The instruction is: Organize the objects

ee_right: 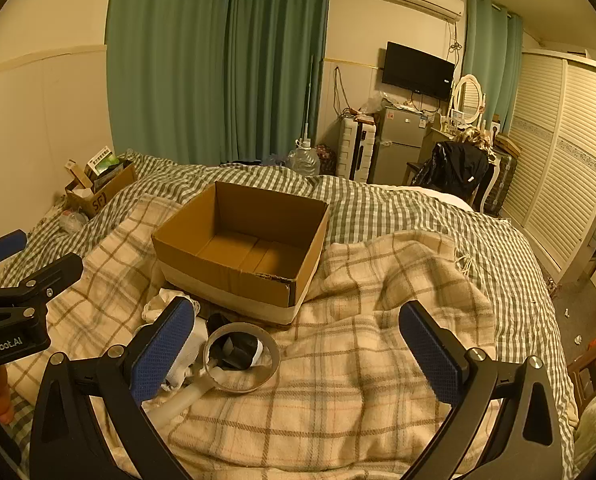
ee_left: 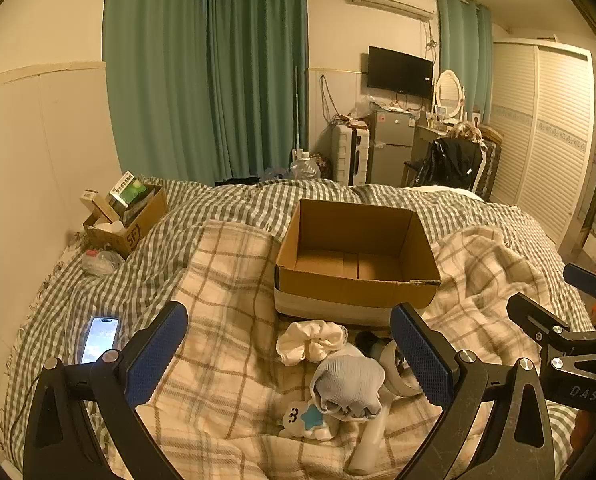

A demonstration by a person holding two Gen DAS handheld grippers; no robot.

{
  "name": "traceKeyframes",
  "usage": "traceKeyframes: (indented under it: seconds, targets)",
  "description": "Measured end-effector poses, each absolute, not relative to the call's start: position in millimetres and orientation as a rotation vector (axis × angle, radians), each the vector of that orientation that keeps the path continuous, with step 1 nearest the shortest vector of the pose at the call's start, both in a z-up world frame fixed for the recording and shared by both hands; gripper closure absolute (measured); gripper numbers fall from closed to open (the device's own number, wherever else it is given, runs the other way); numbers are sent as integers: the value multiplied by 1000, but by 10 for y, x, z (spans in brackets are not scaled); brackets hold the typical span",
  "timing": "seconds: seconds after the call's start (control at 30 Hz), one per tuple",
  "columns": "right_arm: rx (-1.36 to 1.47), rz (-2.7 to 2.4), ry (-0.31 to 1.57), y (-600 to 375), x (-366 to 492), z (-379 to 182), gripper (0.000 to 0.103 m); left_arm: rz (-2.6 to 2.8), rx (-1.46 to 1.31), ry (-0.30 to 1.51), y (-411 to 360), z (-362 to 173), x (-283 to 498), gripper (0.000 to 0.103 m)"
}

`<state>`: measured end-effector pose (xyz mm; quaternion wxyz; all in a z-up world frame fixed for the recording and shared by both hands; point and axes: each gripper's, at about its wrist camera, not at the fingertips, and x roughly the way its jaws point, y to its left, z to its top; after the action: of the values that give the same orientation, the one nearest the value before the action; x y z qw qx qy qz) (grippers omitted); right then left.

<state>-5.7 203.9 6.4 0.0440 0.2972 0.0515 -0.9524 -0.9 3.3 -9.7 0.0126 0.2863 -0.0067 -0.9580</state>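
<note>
An empty open cardboard box [ee_left: 357,276] sits on the plaid blanket, also in the right wrist view [ee_right: 234,276]. In front of it lie a cream scrunchie [ee_left: 311,340], a grey-blue sock [ee_left: 347,386], a white toy with a blue star [ee_left: 307,420] and a white hand mirror [ee_right: 242,354] with a dark item behind its ring. My left gripper [ee_left: 288,354] is open and empty above these things. My right gripper [ee_right: 296,350] is open and empty over the blanket, its left finger beside the mirror.
A lit phone [ee_left: 100,338] lies on the checked bedspread at left. A smaller cardboard box [ee_left: 126,224] with packets stands by the wall. Beyond the bed are green curtains, a fridge [ee_left: 391,148], a chair with a dark jacket and a wardrobe.
</note>
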Motion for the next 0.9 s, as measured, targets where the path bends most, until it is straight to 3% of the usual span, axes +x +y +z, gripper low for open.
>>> traceKeyframes:
  seconds: [0.9]
  targets:
    - [907,-2893,166,2006,-50,57,0,-3010,922,-15,20,-54,-25,0]
